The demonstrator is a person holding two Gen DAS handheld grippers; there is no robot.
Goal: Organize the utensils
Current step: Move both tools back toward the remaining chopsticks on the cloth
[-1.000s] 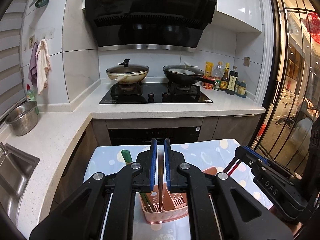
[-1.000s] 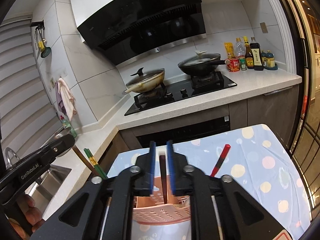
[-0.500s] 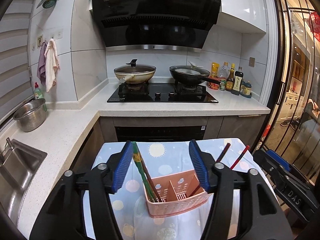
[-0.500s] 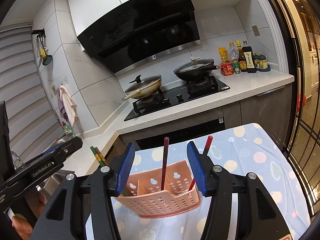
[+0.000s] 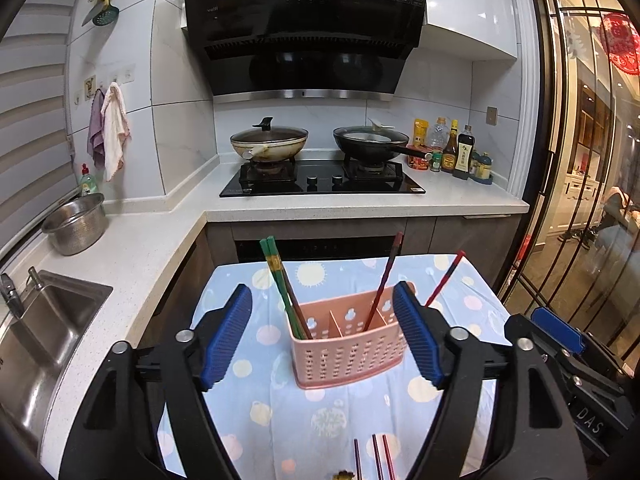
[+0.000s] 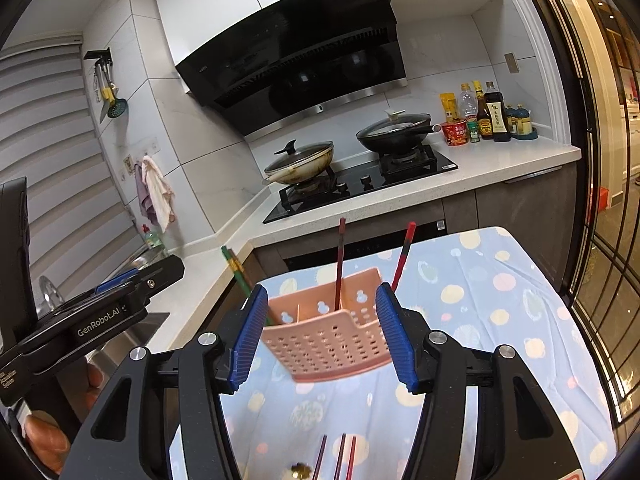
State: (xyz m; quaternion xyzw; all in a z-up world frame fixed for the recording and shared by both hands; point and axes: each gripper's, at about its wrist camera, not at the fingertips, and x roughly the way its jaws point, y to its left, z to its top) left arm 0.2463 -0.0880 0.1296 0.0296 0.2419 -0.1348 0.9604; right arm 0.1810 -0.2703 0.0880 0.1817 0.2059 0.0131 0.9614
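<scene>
- Left gripper [image 5: 324, 334]: ribbed blue pads spread wide, just opened further, gripping nothing.
- Right gripper [image 6: 320, 334]: jaws parted, empty.
- Perforated pink plastic caddy [image 5: 346, 354] at frame centre on the dotted cloth [image 5: 320, 416], holding slender green chopsticks [image 5: 280, 280] and red chopsticks [image 5: 384, 276].

Left gripper [image 5: 322, 336] and right gripper [image 6: 320, 336] — fingers just spread, holding nothing.

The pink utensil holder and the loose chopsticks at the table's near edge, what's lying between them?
Nothing: in the left wrist view only bare spotted tablecloth runs from the pink utensil holder to the loose chopsticks.
</scene>
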